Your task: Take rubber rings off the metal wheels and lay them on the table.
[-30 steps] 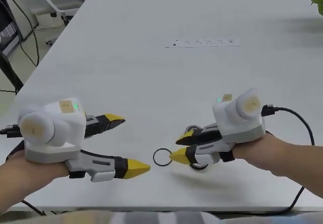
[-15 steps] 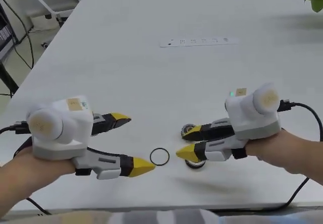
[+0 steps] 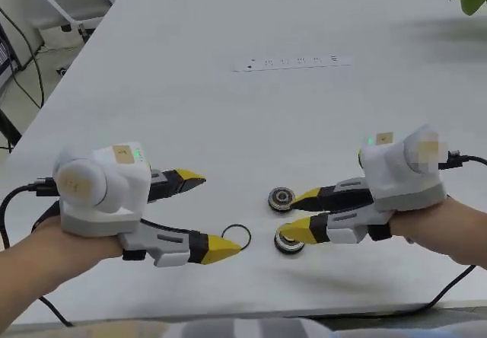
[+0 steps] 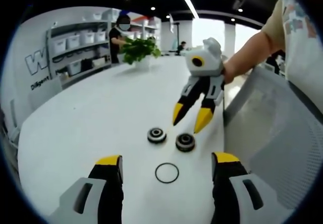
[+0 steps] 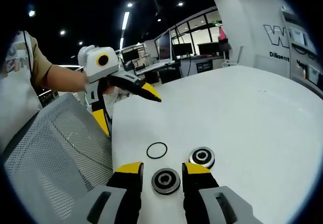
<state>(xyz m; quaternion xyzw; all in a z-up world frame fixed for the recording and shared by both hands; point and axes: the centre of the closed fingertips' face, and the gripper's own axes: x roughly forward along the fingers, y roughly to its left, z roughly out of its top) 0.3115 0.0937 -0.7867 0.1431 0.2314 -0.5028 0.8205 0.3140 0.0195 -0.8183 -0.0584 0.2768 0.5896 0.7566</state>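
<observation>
Two wheels on your white desk (image 3: 228, 110): far wheel (image 3: 282, 198), near wheel (image 3: 289, 243), loose rubber ring (image 4: 166, 173) beside. Plant (image 4: 136, 50) at desk end. Left gripper (image 3: 218, 213) jaws spread; right gripper (image 3: 284, 218) jaws parted, holding nothing.

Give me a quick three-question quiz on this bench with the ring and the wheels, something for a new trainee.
1. True or false: the loose rubber ring lies flat on the table, apart from both metal wheels.
2. The jaws of the left gripper are: A) shut on the ring; B) open, with the ring on the table ahead of them; C) shut on a wheel.
3. Which has its tips nearer the wheels, the left gripper or the right gripper?
Key: 1 true; 2 B; 3 right.
</observation>
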